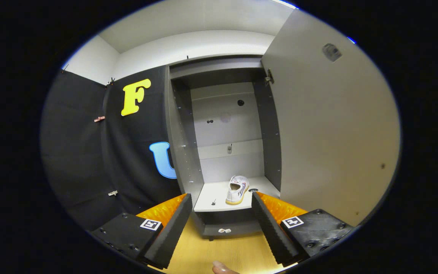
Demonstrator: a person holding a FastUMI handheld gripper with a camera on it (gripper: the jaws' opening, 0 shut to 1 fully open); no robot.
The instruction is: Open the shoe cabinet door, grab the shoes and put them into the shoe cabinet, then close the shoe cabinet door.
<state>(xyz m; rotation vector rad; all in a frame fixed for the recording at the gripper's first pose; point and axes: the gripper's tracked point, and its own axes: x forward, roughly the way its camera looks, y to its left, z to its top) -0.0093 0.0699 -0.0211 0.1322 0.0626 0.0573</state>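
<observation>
A staged recording booth, not a lived-in home: black cloth wall (89,152) clipped up at nine o'clock; plain white wall (188,47) above; a grey shoe cabinet (183,152) at twelve o'clock, door (329,133) swung open at three o'clock; wood-grain floor (219,251) at six o'clock.

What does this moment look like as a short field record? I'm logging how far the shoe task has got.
cabinet door: open, swung out to the right of the opening
shoe: white, resting on the cabinet shelf
shelf: pale board inside the cabinet
claw: open, holding nothing, fingers apart short of the cabinet, shoe beyond them
floor: wood, below the claw
task stage: shoe inside; door not yet closed
</observation>
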